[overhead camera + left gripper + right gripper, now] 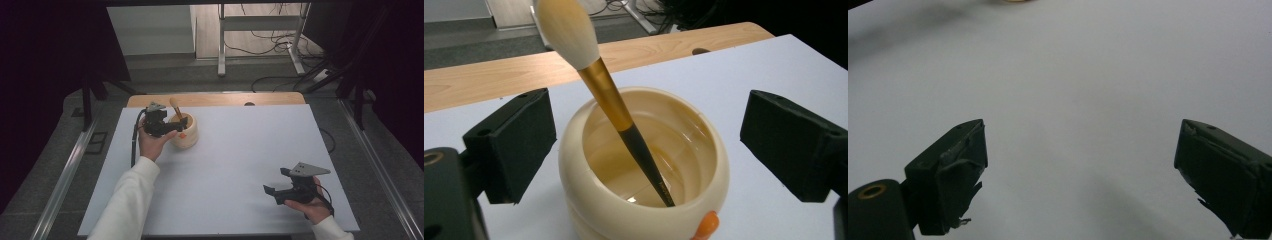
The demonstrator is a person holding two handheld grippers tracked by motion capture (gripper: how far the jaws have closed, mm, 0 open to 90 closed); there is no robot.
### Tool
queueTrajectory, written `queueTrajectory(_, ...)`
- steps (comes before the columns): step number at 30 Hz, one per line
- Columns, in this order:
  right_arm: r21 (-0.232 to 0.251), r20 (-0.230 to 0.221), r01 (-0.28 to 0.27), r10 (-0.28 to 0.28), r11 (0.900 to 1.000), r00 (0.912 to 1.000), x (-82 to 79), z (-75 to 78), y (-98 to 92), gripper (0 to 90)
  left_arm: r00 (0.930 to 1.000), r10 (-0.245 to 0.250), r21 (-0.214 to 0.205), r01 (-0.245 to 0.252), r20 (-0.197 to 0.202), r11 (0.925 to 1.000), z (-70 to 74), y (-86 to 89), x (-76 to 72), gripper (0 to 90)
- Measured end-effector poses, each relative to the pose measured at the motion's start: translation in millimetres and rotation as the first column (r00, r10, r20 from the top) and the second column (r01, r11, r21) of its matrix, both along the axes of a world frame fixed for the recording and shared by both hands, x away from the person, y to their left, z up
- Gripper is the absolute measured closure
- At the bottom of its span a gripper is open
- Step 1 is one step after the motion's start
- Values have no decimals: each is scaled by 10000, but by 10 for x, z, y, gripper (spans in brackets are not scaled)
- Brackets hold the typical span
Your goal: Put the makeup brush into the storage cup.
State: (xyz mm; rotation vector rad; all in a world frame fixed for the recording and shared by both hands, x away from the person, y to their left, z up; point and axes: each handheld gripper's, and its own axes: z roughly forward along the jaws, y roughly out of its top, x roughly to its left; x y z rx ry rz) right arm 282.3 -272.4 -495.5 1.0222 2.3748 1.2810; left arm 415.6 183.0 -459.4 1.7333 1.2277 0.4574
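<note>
Small gold lettering on the dark handle of the brush (624,117), too fine to read; no other writing or brand visible on the pot (644,165) or on the worktop (240,150). Left hand-held gripper (644,150) wide open, gripping nothing: black pads standing off either side of the cream pot, left pad (516,142) just beside its wall and right pad (794,142) a little farther off, neither seen pressing on it. Pot upright between the jaws and just ahead of them, an orange knob (708,226) on its near side at the bottom edge of the left gripper view. Brush inside the pot, handle tip resting on the pot floor, leaning away and to the left, pale bristle head (566,30) up above the rim, clear of both pads. From the high view, left hand-held gripper (172,131) right against the pot (187,135) at the far left of the worktop. Right hand-held gripper (274,192) wide open too and empty, jaws over bare white worktop (1073,100), well apart from pot and brush, near the front right corner.
</note>
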Motion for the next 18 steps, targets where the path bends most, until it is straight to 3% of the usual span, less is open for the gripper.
queueTrajectory(9,-1,9,1,-1,10000,10000,-2,5,-1,72,9998,-157,-52,158,120,9999,42,-2,-69,95)
queueTrajectory(12,17,24,-7,7,10000,10000,-3,6,-4,72,9997,-208,-260,212,151,9994,57,2,-133,96)
queueTrajectory(18,23,23,13,-14,10000,10000,0,3,-3,71,9978,-422,-125,429,508,9990,120,10,-289,103)
